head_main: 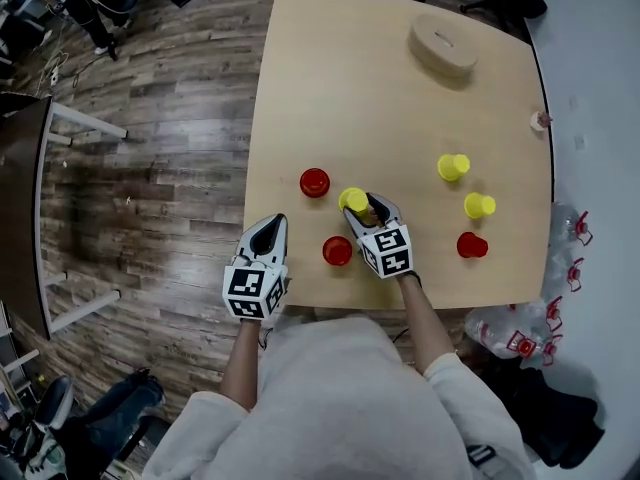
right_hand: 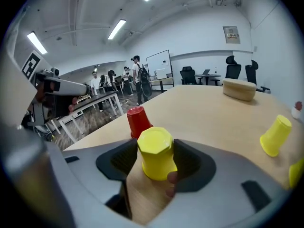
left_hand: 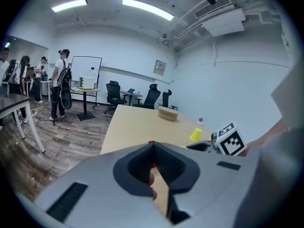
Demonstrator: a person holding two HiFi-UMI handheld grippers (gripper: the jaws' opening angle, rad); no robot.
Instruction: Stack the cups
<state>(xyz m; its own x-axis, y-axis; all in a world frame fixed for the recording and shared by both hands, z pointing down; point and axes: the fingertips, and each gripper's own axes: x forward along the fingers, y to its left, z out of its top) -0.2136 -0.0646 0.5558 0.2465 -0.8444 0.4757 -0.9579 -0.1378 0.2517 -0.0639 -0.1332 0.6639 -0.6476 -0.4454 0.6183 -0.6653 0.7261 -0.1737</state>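
Six upturned cups stand on the light wooden table (head_main: 330, 78). My right gripper (head_main: 365, 206) (right_hand: 156, 148) is shut on a yellow cup (head_main: 352, 200) (right_hand: 155, 152) that rests on the table, with a pad on each side. One red cup (head_main: 314, 182) (right_hand: 139, 121) stands just beyond it, and another red cup (head_main: 337, 251) is near the front edge. To the right are two yellow cups (head_main: 452, 167) (head_main: 479, 205) and a third red cup (head_main: 472, 245). My left gripper (head_main: 275, 224) (left_hand: 153, 146) is shut and empty at the table's front left corner.
An oval wooden box (head_main: 442, 45) (right_hand: 240, 89) lies at the far right of the table. A small object (head_main: 541, 119) sits at the right edge. Plastic bottles (head_main: 530, 333) lie on the floor to the right. People stand by desks across the room.
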